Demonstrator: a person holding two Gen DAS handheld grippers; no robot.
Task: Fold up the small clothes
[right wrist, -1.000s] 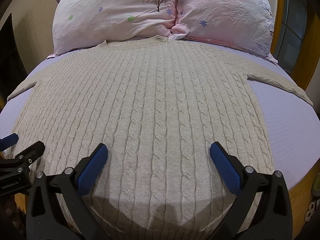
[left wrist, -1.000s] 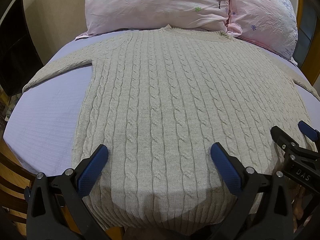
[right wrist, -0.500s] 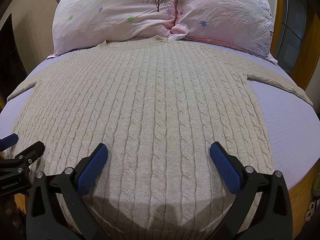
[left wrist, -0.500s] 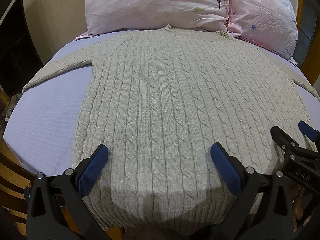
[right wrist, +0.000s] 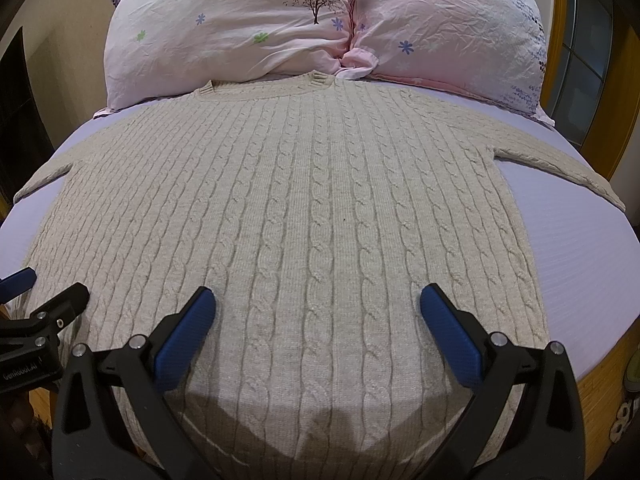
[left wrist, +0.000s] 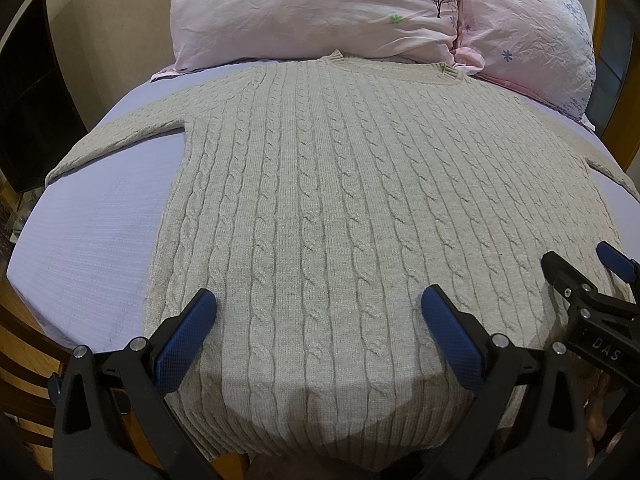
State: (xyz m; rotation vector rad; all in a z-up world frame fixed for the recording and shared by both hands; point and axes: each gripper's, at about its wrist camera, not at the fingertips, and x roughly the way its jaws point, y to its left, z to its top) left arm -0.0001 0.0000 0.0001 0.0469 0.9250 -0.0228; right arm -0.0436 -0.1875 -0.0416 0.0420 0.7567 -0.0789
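A beige cable-knit sweater (left wrist: 340,208) lies flat and spread out on a lavender bed sheet (left wrist: 88,240), neckline toward the pillows, sleeves stretched out to both sides. It also shows in the right wrist view (right wrist: 312,220). My left gripper (left wrist: 318,312) is open and empty, hovering over the sweater's lower left part near the hem. My right gripper (right wrist: 316,312) is open and empty over the lower right part near the hem. The right gripper also shows at the right edge of the left wrist view (left wrist: 580,276).
Two pink floral pillows (left wrist: 320,12) (right wrist: 448,24) lie at the head of the bed. The bed's wooden edge (right wrist: 600,384) shows at lower right. A dark cabinet (left wrist: 28,100) stands to the left, a wooden-framed window (right wrist: 588,48) to the right.
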